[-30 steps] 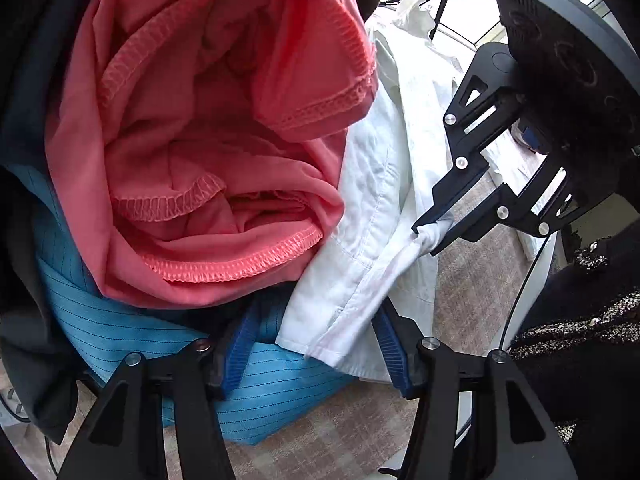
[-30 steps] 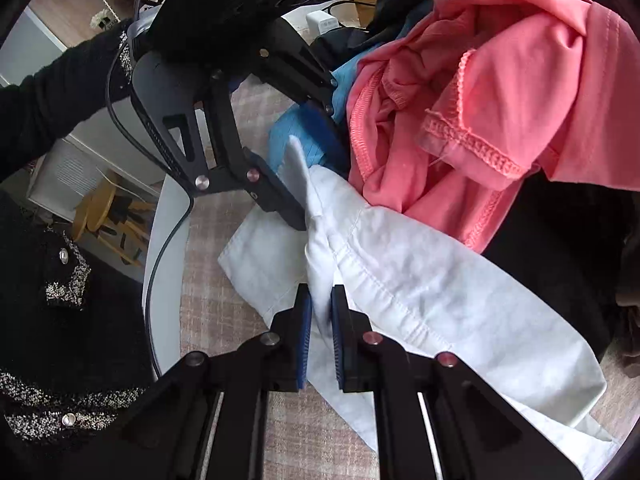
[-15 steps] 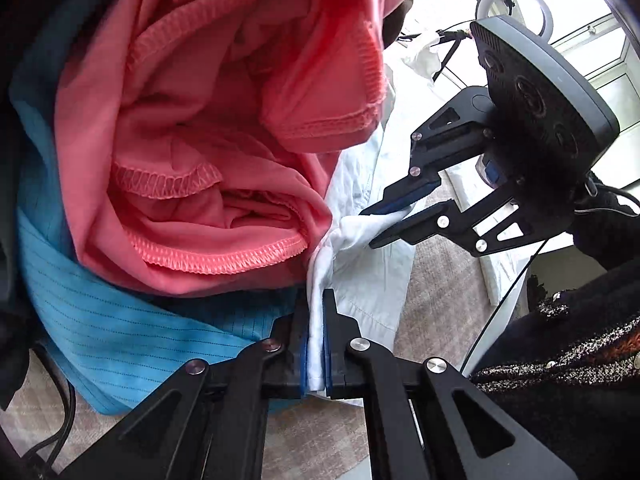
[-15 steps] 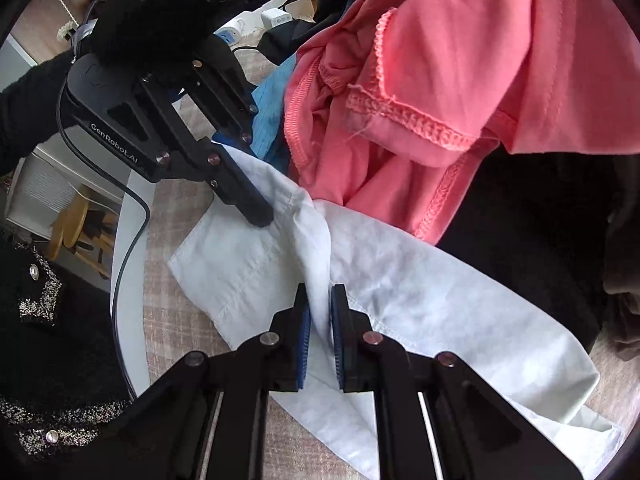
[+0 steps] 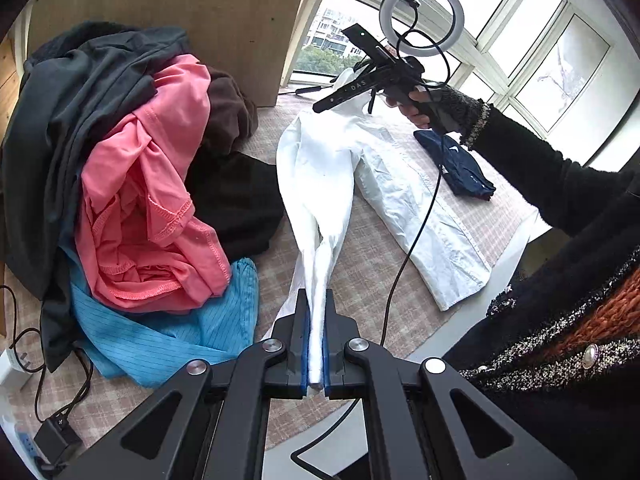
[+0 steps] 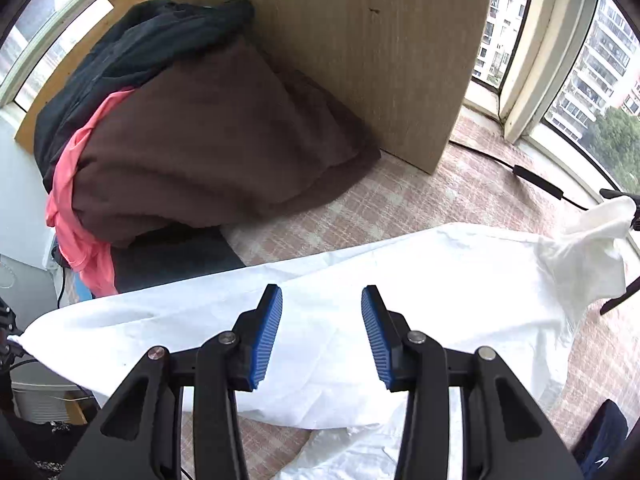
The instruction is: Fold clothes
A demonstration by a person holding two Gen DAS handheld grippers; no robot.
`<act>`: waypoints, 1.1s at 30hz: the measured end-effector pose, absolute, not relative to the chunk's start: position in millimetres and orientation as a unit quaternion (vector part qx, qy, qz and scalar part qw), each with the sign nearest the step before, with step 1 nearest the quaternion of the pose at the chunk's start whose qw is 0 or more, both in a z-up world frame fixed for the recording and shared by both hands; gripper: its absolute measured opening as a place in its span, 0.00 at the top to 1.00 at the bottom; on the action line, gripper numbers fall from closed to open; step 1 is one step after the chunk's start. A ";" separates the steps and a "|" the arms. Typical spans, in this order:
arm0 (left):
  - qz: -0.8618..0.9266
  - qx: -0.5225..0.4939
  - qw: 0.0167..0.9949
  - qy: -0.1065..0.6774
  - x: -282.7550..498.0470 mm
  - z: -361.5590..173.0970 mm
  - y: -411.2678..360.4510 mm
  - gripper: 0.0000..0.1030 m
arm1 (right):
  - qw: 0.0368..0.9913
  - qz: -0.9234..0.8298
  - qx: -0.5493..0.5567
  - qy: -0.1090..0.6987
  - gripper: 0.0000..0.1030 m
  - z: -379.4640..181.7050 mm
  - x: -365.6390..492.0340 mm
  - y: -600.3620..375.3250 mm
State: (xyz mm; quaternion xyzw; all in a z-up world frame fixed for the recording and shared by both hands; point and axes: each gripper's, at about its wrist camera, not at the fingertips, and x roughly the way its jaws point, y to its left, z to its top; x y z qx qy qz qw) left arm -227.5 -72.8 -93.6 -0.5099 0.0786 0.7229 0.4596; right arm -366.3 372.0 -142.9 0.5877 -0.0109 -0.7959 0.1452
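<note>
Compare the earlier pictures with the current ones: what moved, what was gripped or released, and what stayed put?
The left gripper closed on the white shirt and lifted it, stretching it out. The right gripper let go of the shirt and swung away; its jaws are opening, pads clear of the cloth. The clothes pile stayed put.

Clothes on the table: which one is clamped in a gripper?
The white shirt: the left gripper is shut on it. The pink garment, blue striped garment and dark ones lie untouched in the heap.
</note>
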 end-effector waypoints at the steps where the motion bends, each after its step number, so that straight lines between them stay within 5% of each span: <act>1: 0.720 -0.524 0.447 0.081 -231.3 -100.4 -75.9 0.97 | 0.162 -0.799 0.579 0.006 0.60 -144.8 -365.3 367.6; 6: 0.719 -0.548 0.419 0.079 -241.5 -122.0 -84.8 0.97 | 0.243 -0.773 0.548 0.206 0.60 -169.9 -338.7 297.6; 15: 0.709 -0.573 0.401 0.091 -246.6 -140.1 -85.7 0.97 | 0.428 -0.639 0.504 0.393 0.60 -183.1 -331.1 232.9; 23: 0.711 -0.583 0.383 0.090 -249.9 -142.4 -83.9 0.97 | 0.485 -0.516 0.542 0.453 0.60 -214.9 -347.4 216.4; 25: 0.709 -0.588 0.380 0.088 -251.0 -145.4 -83.9 0.97 | 0.489 -0.495 0.561 0.448 0.65 -220.4 -350.8 217.8; 29: 0.703 -0.597 0.376 0.087 -250.6 -150.3 -83.5 0.97 | 0.479 -0.498 0.569 0.446 0.94 -219.1 -352.7 223.5; 33: 0.698 -0.603 0.374 0.091 -248.2 -154.3 -82.3 0.97 | 0.473 -0.528 0.548 0.443 0.97 -195.3 -352.0 229.8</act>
